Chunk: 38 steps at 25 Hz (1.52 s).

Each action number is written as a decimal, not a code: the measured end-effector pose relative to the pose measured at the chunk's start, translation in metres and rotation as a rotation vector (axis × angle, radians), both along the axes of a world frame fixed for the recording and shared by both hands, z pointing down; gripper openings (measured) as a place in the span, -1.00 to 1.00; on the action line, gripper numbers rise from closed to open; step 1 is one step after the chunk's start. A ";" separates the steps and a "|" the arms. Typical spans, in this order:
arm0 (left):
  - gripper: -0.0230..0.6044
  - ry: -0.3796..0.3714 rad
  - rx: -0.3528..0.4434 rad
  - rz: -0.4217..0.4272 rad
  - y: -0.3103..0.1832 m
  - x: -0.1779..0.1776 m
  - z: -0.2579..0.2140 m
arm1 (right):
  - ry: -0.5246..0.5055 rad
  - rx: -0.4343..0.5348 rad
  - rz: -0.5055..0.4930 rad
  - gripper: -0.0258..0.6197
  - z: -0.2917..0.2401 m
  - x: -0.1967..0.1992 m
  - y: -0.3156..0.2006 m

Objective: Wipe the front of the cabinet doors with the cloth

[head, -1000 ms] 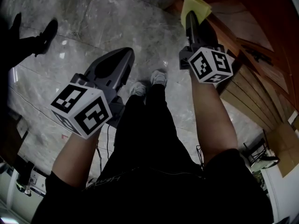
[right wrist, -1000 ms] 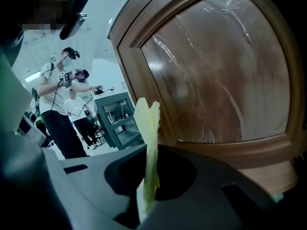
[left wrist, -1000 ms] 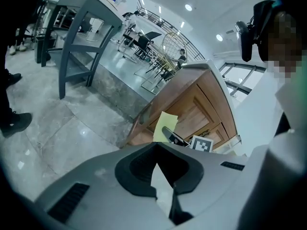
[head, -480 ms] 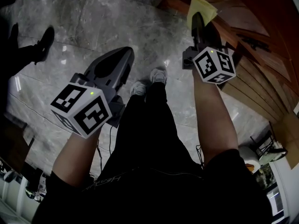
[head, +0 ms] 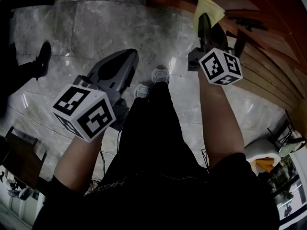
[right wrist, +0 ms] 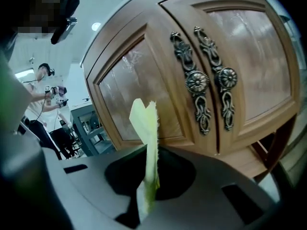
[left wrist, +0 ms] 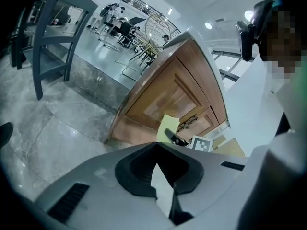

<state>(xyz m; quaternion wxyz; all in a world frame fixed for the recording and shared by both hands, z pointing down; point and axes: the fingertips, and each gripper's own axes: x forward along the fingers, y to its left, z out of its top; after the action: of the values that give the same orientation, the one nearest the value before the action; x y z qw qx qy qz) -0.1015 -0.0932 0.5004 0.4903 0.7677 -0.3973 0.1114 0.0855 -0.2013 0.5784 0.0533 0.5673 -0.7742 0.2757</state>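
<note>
My right gripper (head: 204, 19), at one o'clock in the head view, has its jaws closed on one yellow cloth (right wrist: 146, 128), near two wooden cabinet doors (right wrist: 139, 95) with two ornate handles (right wrist: 197, 83). My left gripper (head: 128, 56), at eleven o'clock, has its jaws pressed together on nothing.

Yellow on brown wood, over grey stone.
The cloth (right wrist: 147, 128) is pale yellow. The cabinet doors (right wrist: 139, 80) are warm brown with dark ornate handles (right wrist: 197, 83). The floor (head: 96, 28) is grey veined marble. The left gripper (head: 128, 55) and right gripper (head: 204, 19) are grey, their cubes (head: 85, 111) patterned in black-and-white squares.
</note>
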 end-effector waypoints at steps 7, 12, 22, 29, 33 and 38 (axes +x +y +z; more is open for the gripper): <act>-0.91 -0.001 0.003 0.086 -0.004 0.031 -0.001 | 0.002 -0.011 0.102 -0.79 0.004 0.048 0.015; -0.91 -0.001 0.009 0.137 -0.005 0.049 -0.004 | 0.008 -0.013 0.169 -0.79 0.004 0.077 0.027; -0.91 0.009 0.039 0.226 0.002 0.079 -0.018 | 0.053 -0.023 0.167 -0.79 -0.006 0.096 0.054; -0.91 0.036 0.081 0.276 0.020 0.091 -0.063 | -0.052 -0.046 0.176 -0.79 -0.063 0.084 0.109; -0.91 0.058 0.153 0.304 0.030 0.094 -0.117 | -0.090 -0.038 0.129 -0.79 -0.135 0.068 0.142; -0.91 0.050 0.239 0.365 0.068 0.090 -0.187 | -0.103 0.010 -0.050 -0.79 -0.247 0.038 0.199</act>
<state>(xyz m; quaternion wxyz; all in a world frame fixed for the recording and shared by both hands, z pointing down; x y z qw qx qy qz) -0.0112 -0.0254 0.3130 0.3770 0.8821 -0.2500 0.1313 0.1239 -0.0023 0.3318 0.0175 0.5331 -0.7912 0.2992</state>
